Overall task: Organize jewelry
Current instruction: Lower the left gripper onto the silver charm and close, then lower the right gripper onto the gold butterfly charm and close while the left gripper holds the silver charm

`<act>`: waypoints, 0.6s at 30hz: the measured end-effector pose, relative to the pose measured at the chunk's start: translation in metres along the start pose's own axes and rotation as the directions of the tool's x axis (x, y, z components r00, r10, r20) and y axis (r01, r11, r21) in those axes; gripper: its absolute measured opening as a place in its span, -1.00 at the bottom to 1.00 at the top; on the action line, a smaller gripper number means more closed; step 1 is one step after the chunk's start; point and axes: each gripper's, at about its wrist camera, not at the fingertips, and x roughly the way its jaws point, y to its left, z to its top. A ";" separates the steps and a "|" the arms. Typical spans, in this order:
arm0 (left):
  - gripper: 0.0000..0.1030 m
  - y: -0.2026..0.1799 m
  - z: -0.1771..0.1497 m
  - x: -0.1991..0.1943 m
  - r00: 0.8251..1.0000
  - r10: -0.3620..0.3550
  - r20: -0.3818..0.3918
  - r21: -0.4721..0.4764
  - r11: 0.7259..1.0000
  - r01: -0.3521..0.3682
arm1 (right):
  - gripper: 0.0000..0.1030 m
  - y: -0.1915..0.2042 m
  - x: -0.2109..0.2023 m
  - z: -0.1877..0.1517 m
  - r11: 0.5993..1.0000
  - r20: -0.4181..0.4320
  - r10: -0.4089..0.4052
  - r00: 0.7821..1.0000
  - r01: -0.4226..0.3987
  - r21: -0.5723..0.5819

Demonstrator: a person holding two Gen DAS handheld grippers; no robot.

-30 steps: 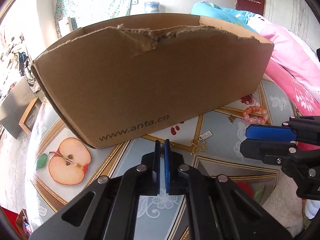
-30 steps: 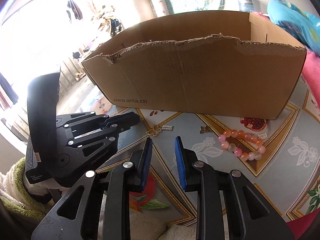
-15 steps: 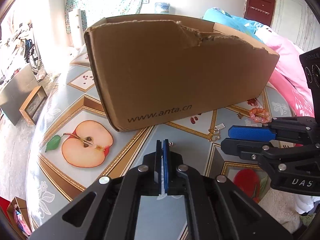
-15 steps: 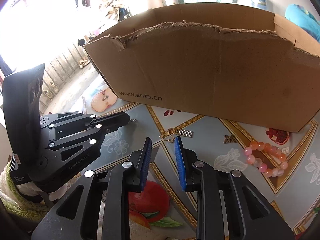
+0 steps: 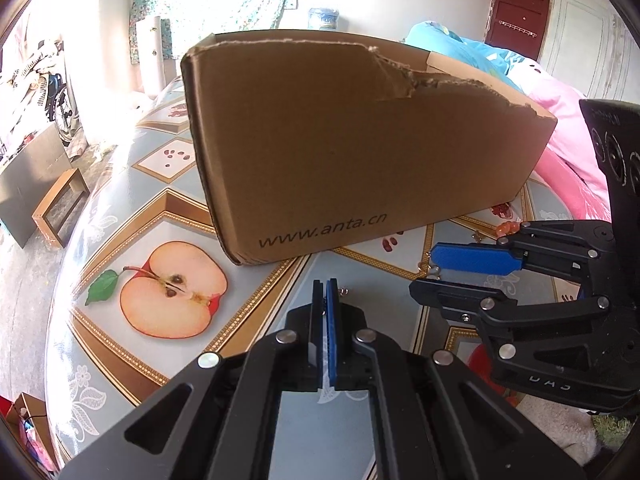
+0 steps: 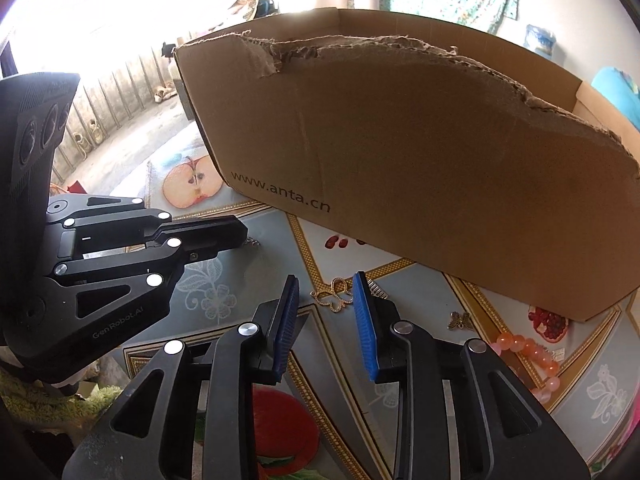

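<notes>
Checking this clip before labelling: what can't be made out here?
- Inside of the cardboard box: hidden in both wrist views by its tall near wall.
- Pink bead bracelet: mostly behind the right gripper in the left wrist view.
- Small item beside the left gripper, at its tip: too small to identify.

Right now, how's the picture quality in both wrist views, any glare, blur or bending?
Left wrist view: window glare whitens the upper left, and the cardboard box bulges from fisheye bending, print sharp. Right wrist view: upper left is blown out, the box's near wall is in shade, and the gold pendant is sharp.
</notes>
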 end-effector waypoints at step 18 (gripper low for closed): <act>-0.98 0.000 -0.002 -0.002 1.000 0.001 0.004 0.005 1.000 -0.001 | -0.82 0.007 -0.002 -0.016 1.000 -0.030 -0.003 1.000 0.003 -0.005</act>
